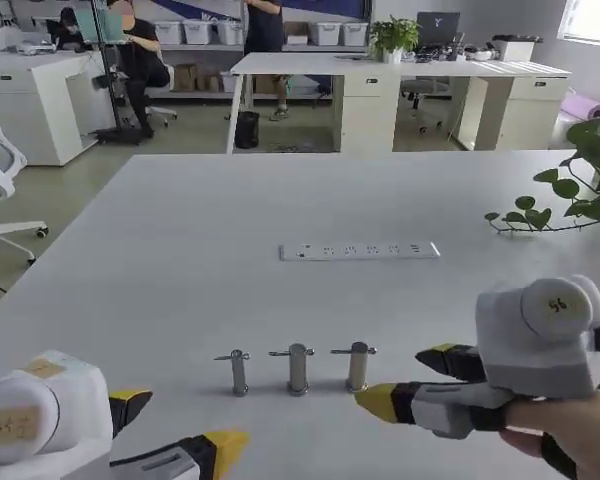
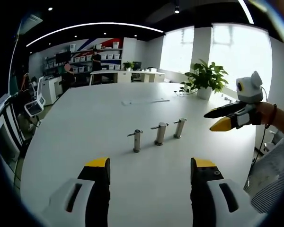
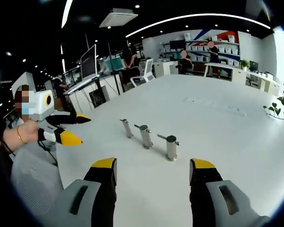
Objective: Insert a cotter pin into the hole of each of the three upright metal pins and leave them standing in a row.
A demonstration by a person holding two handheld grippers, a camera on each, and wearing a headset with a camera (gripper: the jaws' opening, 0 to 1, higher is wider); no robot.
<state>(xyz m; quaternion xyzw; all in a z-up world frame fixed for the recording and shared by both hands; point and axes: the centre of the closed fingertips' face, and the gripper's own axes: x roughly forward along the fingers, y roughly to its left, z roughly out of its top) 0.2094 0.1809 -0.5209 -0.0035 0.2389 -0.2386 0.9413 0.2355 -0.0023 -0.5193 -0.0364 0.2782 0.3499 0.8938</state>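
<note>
Head view, left to right. Left claw (image 1: pixel 178 423) sits at the bottom-left corner, yellow-tipped jaws apart, nothing between them. Tan sticker (image 1: pixel 5 426) on its white body, writing too blurred to read. Surface (image 1: pixel 180 250) is white and bare on this side. Its left edge runs diagonally toward the far corner, with floor and a white chair (image 1: pixel 0 170) beyond.

Task row stands upright in the near middle: left pin (image 1: pixel 239 375), middle pin (image 1: pixel 297 372), right pin (image 1: pixel 357 370), spaced apart, none touching. Each carries a cotter pin (image 1: pixel 230 355) crosswise through its head. Open room on all sides of the row.

Power strip (image 1: pixel 360 251) lies flat farther back, well apart from the pins and parallel to the row, markings too small to read. Far edge of the surface is straight, with an aisle behind it, then other desks.

Right claw (image 1: pixel 405 378) is held in a hand (image 1: pixel 570 435), jaws apart and empty. Its lower yellow tip is near the right pin, not touching. Handwritten mark (image 1: pixel 558 306) on its white body reads like 56, not sure. Plant (image 1: pixel 570 190) trails leaves over the surface at the right of frame.

Left gripper view shows a clear gap between right claw and the row. Right gripper view: own jaws wide, the three pins straight ahead, bare surface between.
</note>
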